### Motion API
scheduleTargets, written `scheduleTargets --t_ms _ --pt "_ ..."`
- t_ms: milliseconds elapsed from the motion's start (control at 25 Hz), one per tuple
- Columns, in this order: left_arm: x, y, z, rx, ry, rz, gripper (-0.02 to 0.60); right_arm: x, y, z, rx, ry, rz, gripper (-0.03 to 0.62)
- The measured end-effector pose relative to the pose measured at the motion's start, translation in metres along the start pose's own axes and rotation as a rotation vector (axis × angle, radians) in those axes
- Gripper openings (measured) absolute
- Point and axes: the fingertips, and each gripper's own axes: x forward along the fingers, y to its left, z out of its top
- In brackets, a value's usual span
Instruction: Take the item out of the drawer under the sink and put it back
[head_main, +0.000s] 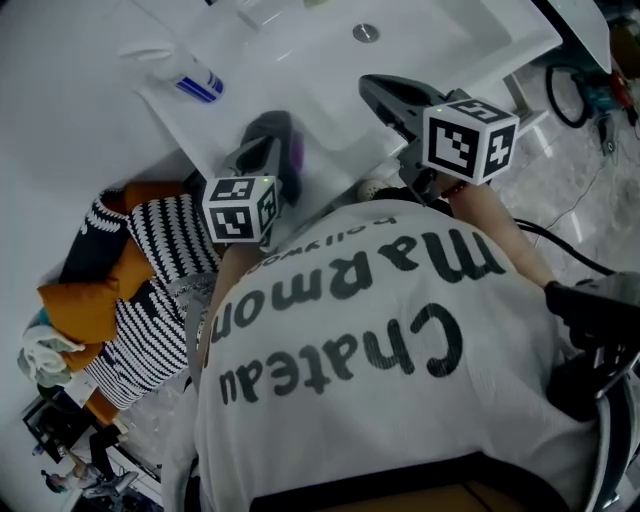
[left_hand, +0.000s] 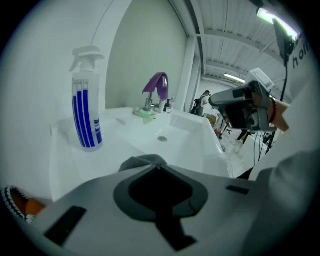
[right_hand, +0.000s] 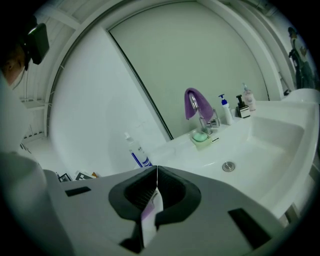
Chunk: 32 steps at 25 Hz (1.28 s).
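Right now the right tool (right_hand: 157, 170) is clamped on a thin white-and-purple packet (right_hand: 150, 215). The packet stands edge-on between the jaws, its lower part trailing back toward the camera. So flat a thing slips easily, which is probably why the pinch is this tight.

The left tool (left_hand: 159, 167) has its jaws brought together on nothing I can make out. It is likely kept free to work the drawer front.

Beyond both tools lies the white sink (right_hand: 270, 135), at centre right of the right gripper view. A purple cloth (right_hand: 192, 102) is draped over the tap behind it. A spray bottle (left_hand: 86, 107) stands on the surface (left_hand: 67, 150) at the left of the left gripper view, well clear of the work.

In the head view both tools hover at the sink's near edge, upper centre, above the person's shirt (head_main: 400, 340). The drawer beneath is hidden in every view. With the packet up at sink height, I judge it is out of the drawer and not yet returned.
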Motion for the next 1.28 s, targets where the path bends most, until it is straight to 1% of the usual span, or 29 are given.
scheduleTargets --t_ms 200,360,520,800,1080,1200,1280 --pt "0.006 0.003 -0.007 0.021 0.059 0.019 0.025 0.008 0.005 0.001 -0.023 0.029 0.036 0.011" --pt "0.013 0.006 -0.008 0.063 0.099 0.039 0.025 0.018 0.0 0.007 -0.026 0.059 0.064 0.011" --pt "0.016 0.004 -0.014 0.083 0.109 0.056 0.025 0.025 -0.001 0.005 -0.037 0.09 0.103 0.012" --pt "0.021 -0.001 -0.015 0.114 0.125 0.15 0.025 0.037 -0.008 0.007 -0.064 0.151 0.193 0.012" --pt "0.018 0.0 -0.017 0.078 0.122 0.263 0.025 0.05 -0.004 0.003 -0.089 0.226 0.322 0.011" --pt "0.015 -0.001 -0.018 0.046 0.142 0.304 0.025 0.051 -0.005 0.003 -0.104 0.264 0.376 0.012" --pt "0.012 -0.004 -0.019 0.026 0.162 0.335 0.026 0.053 -0.002 -0.002 -0.11 0.302 0.427 0.012"
